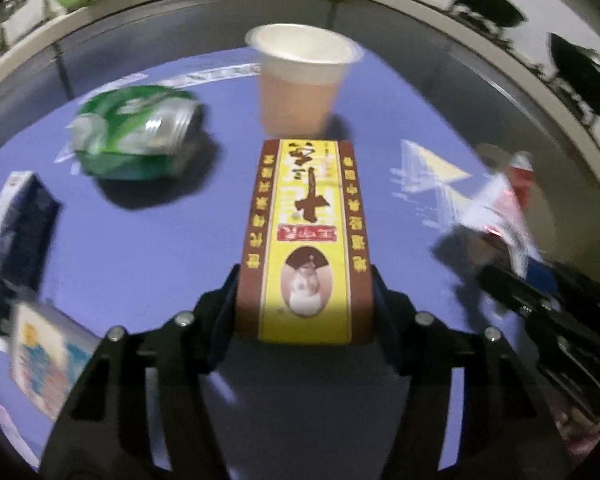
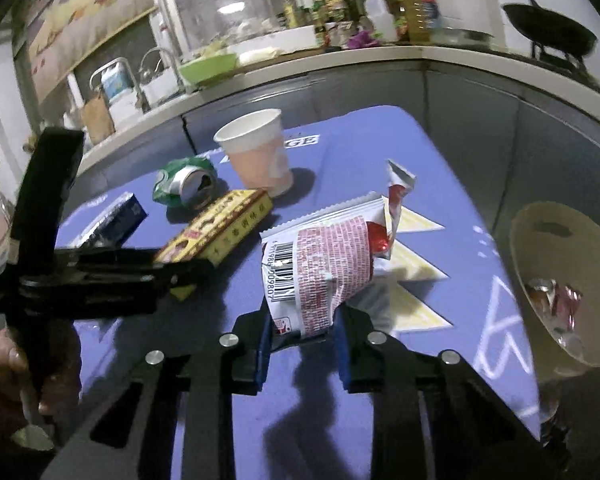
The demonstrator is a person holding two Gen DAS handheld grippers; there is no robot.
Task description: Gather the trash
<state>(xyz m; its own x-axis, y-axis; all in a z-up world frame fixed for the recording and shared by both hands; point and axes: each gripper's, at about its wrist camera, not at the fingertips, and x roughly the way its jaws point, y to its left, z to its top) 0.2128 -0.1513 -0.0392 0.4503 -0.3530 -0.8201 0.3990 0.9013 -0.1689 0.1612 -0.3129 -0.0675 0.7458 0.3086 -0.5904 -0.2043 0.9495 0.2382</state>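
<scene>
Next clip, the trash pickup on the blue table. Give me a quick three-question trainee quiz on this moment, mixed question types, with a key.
1. True or false: the paper cup lies on its side.
2. What sits between the left gripper fingers? A) crushed green can B) yellow and brown box C) dark blue box
3. Fill in: the right gripper has the crumpled ____ between its fingers.

Key:
1. False, it stands upright.
2. B
3. Wrapper, white and red with a barcode.
</scene>
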